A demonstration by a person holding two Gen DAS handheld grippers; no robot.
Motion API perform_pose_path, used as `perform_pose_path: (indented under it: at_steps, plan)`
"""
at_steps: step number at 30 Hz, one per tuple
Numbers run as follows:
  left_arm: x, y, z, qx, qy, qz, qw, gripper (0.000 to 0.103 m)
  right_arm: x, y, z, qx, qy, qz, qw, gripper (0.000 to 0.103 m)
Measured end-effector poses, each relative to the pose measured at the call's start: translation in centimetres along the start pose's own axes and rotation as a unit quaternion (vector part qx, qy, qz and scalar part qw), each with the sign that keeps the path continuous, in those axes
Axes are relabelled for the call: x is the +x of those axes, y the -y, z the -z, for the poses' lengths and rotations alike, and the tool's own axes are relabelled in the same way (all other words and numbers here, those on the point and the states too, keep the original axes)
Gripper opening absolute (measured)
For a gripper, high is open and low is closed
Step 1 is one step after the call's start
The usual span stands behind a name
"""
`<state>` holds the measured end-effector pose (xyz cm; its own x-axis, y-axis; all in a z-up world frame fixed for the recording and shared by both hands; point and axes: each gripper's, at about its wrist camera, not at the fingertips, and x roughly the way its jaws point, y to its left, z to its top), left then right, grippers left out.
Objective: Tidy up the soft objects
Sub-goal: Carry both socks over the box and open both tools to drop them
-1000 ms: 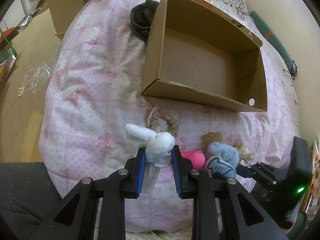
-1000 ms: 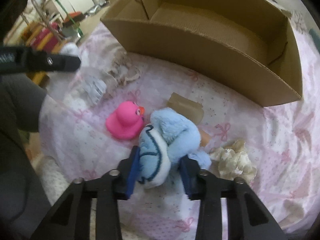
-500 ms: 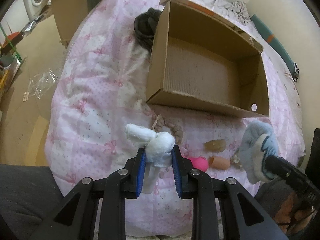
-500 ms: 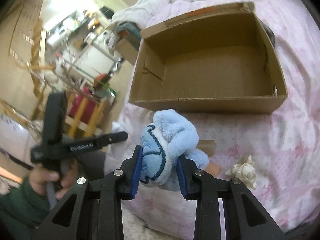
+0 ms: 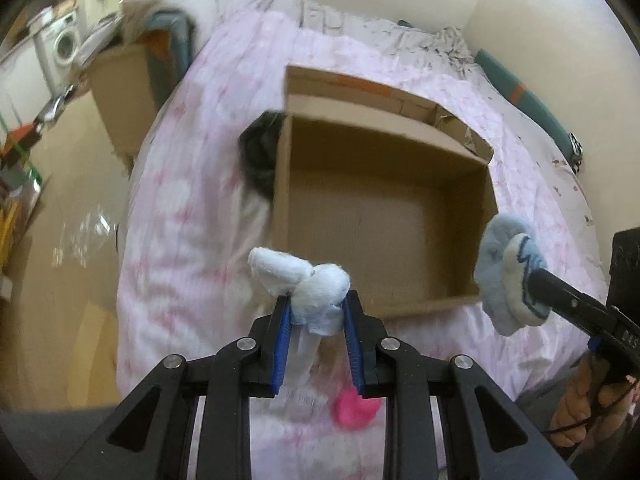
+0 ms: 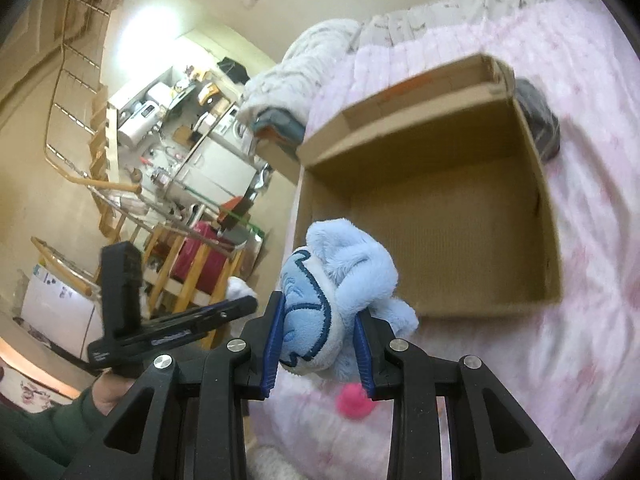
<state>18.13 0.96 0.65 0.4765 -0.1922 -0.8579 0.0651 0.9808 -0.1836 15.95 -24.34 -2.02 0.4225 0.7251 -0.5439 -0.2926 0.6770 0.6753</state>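
Pink bedspread [image 5: 168,240] carries an open cardboard box [image 5: 384,216] mid-bed. Left wrist view: your left tongs [image 5: 316,312] are clamped on a white plush [image 5: 316,288], held above the box's near wall. Right wrist view: your right tongs [image 6: 318,332] pinch a blue plush [image 6: 332,280] at the box's near-left corner; pink duck [image 6: 354,400] on the bed below.

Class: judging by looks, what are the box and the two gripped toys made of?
Cardboard box: matte brown corrugated card, with ragged torn edges. White plush toy: fuzzy fabric, probably stuffed. Blue plush toy: fleecy pile with darker stitched lines.
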Motion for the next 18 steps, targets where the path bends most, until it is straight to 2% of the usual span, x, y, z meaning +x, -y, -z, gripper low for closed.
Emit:
perform_pose_path:
  at_steps: [7,9,12,15,18]
  plan:
    - [4.0,2.9,-2.6,0.043,0.010,-0.006,0.9990,0.023,-0.1,3.0,-1.8,0.020,0.023,0.049,0.998,0.034]
    - [5.6,3.2,-2.9,0.039,0.000,-0.008,0.9992,0.023,0.2,3.7,-1.6,0.027,0.025,0.064,0.997,0.034]
    - [7.1,3.1,-2.5,0.038,0.005,0.002,0.9993,0.023,0.8,4.1,-1.2,0.012,0.018,0.098,0.995,0.034]
    - [8.6,3.2,-2.0,0.057,0.000,-0.029,0.9979,0.023,1.6,4.9,-1.0,0.024,0.004,0.111,0.993,0.034]
    - [9.1,3.3,-2.0,0.049,-0.008,-0.013,0.9987,0.023,2.4,5.0,-1.0,0.021,-0.003,0.123,0.992,0.035]
